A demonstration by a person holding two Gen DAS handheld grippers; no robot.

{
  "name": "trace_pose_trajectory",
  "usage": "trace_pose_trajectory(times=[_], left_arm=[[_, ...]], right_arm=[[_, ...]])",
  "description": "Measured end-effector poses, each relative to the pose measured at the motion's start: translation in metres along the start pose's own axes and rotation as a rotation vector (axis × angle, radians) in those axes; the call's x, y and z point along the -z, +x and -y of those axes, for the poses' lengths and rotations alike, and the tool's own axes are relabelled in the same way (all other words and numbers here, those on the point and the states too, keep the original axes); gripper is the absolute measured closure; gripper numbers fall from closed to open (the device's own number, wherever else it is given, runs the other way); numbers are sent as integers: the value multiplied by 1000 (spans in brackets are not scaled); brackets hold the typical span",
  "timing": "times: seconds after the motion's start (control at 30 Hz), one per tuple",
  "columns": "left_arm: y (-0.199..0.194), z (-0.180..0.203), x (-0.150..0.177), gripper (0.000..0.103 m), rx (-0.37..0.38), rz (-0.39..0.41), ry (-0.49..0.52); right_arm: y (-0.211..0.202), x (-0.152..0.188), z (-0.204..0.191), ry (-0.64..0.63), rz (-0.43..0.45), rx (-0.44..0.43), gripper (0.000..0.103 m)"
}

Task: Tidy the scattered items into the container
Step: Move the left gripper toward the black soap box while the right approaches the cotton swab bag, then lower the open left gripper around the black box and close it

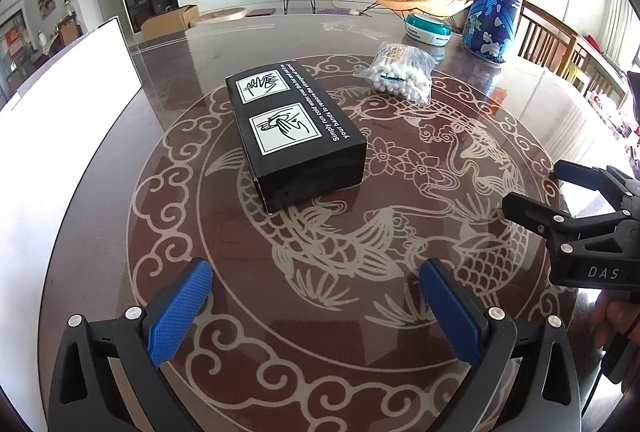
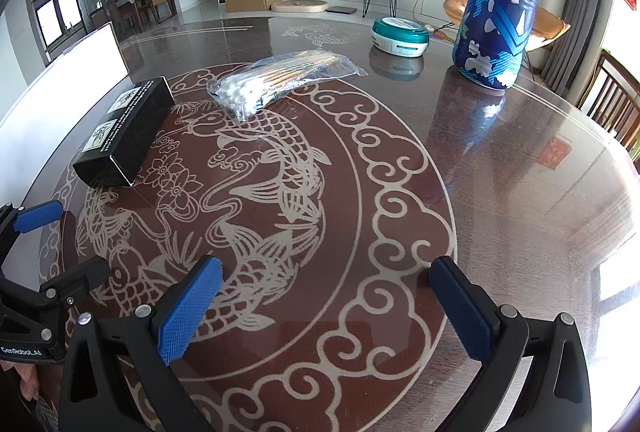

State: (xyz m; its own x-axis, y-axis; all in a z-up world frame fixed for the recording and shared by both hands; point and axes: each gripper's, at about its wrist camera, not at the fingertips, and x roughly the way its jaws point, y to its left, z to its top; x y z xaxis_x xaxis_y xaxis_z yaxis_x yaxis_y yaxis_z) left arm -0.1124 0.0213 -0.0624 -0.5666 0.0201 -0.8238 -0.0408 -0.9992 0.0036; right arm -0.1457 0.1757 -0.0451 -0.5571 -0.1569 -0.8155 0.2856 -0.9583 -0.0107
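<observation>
A black box (image 1: 296, 136) with white hand pictures lies on the round fish-patterned table (image 1: 320, 312), straight ahead of my open left gripper (image 1: 316, 272). A clear bag of cotton swabs (image 1: 402, 72) lies beyond it to the right. The white container (image 1: 60, 112) stands at the table's left edge. My right gripper (image 2: 326, 272) is open over bare table, with the bag of cotton swabs (image 2: 280, 76) ahead and the black box (image 2: 124, 136) to its left. In the left wrist view the right gripper (image 1: 540, 188) shows at the right, empty. The left gripper (image 2: 60, 244) shows at the right wrist view's left edge.
A teal and white round tub (image 2: 400, 36) and a tall blue patterned cylinder (image 2: 500, 0) stand at the table's far right. Wooden chairs (image 1: 560, 44) stand beyond the right edge. The white container's wall (image 2: 52, 100) borders the table's left side.
</observation>
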Motion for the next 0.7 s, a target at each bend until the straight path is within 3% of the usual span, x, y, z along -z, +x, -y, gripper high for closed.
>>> trace_pose_trajectory(times=[0.7], left_arm=[[22, -11, -30, 0, -76, -1, -106]], right_arm=[[0, 0, 0, 0, 0, 0, 0]])
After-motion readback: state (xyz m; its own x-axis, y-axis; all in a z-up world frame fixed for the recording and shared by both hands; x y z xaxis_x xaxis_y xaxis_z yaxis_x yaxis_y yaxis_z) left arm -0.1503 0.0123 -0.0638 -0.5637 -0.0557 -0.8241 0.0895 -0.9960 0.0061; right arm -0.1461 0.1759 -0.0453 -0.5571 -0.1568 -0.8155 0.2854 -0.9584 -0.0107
